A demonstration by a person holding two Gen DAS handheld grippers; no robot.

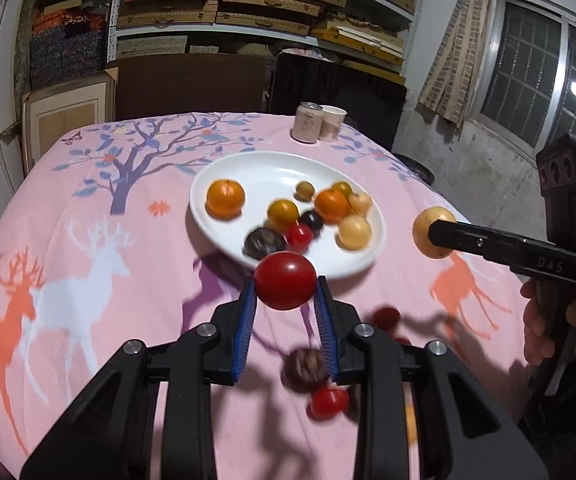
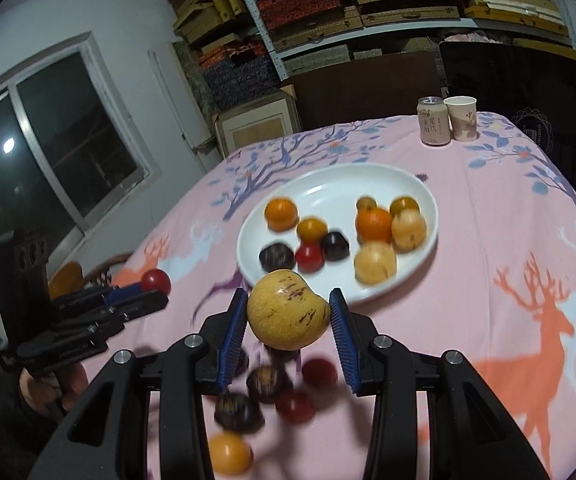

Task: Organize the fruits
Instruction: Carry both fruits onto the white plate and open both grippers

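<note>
A white plate (image 1: 272,168) (image 2: 327,184) on the pink tablecloth holds several fruits: oranges, yellow and red tomatoes, dark round fruits and pale yellow ones. My left gripper (image 1: 285,294) is shut on a red tomato (image 1: 286,280) and holds it above the plate's near rim. My right gripper (image 2: 288,312) is shut on a yellow speckled fruit (image 2: 288,310), also above the cloth near the plate's near edge. That fruit shows in the left wrist view (image 1: 427,228), right of the plate. Several loose fruits lie on the cloth under the grippers, among them a red tomato (image 1: 327,400) and a dark fruit (image 2: 238,412).
A drink can (image 1: 307,122) (image 2: 433,120) and a paper cup (image 1: 332,122) (image 2: 463,118) stand at the table's far edge. A black chair back (image 1: 335,96) and shelves of boxes are behind the table. Windows are on the side walls.
</note>
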